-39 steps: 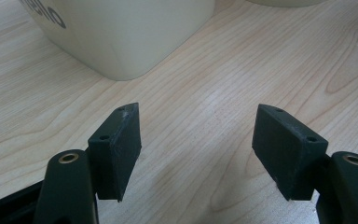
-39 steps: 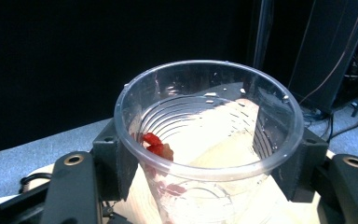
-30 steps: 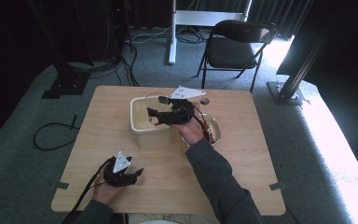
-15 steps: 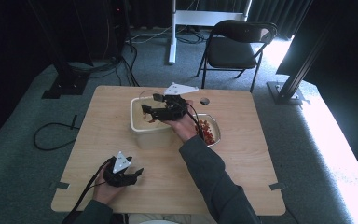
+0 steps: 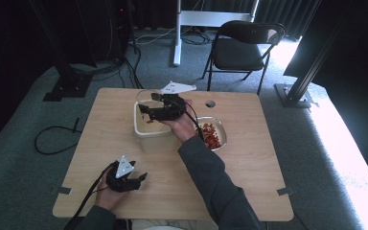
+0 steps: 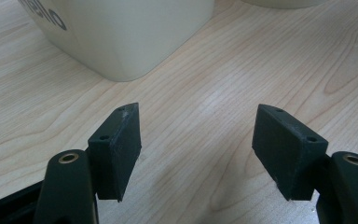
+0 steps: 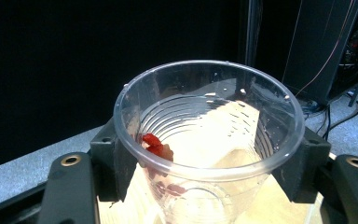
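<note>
The right gripper (image 5: 149, 111) clamps a clear plastic cup (image 7: 209, 140) between its two black jaws, holding it over the cream tub (image 5: 154, 132) at the far side of the wooden table (image 5: 249, 182). The right gripper view looks straight into the cup's mouth, where a small red piece (image 7: 154, 145) clings to the inner wall on the side of the left-hand jaw; the high view is too distant to show it. Just behind the right hand, toward the person's right, a shallow metal bowl (image 5: 222, 139) holds a heap of red pieces (image 5: 211, 135). The left gripper (image 5: 133, 179) rests low on the table near the person, its jaws standing apart with bare wood between them and gripping nothing. Its own view shows the tub's rounded corner (image 6: 121, 37) just ahead of the jaw tips, with dark lettering on the wall.
</note>
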